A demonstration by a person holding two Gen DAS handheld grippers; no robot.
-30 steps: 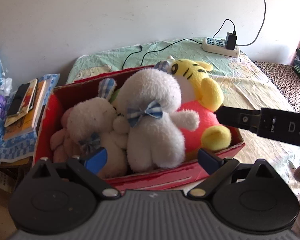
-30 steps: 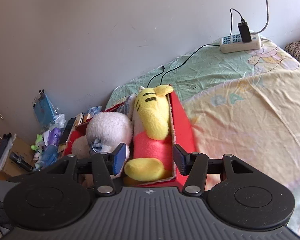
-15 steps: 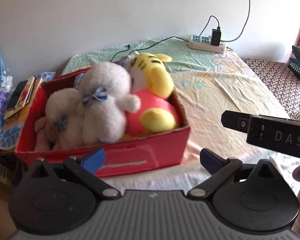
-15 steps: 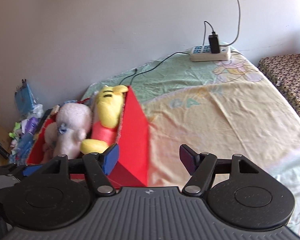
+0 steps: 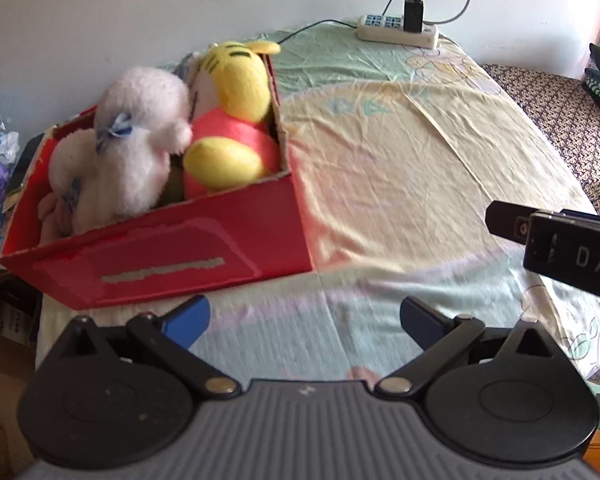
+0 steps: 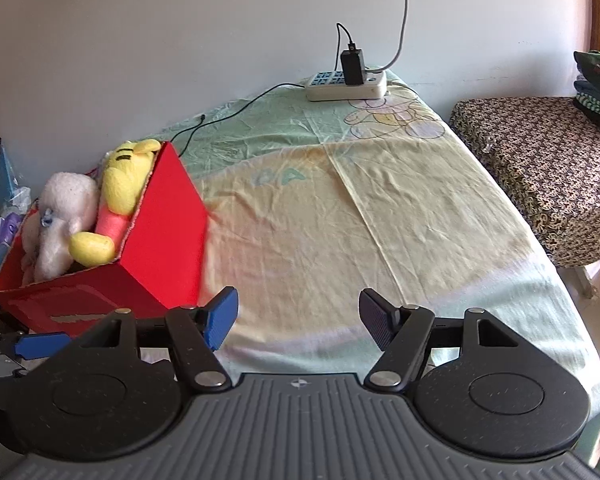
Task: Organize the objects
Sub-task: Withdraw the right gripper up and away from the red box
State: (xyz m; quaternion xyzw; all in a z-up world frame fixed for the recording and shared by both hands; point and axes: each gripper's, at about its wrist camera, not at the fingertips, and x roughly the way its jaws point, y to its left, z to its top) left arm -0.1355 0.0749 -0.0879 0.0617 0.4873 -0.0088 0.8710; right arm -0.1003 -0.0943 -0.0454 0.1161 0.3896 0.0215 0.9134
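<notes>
Sitting on bed (image 6: 380, 208): red box (image 5: 172, 256) (plush toys (image 5: 140, 148) inside)

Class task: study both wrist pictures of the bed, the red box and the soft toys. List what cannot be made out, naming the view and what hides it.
1. Left wrist view: the lower bodies of the white plush and yellow plush, hidden by the red box wall.
2. Right wrist view: the folded clothes, cut off by the right edge.
3. Both views: the clutter beside the bed, blurred and small.
4. Left wrist view: the lettering on the right hand-held gripper, cut off by the edge.
</notes>
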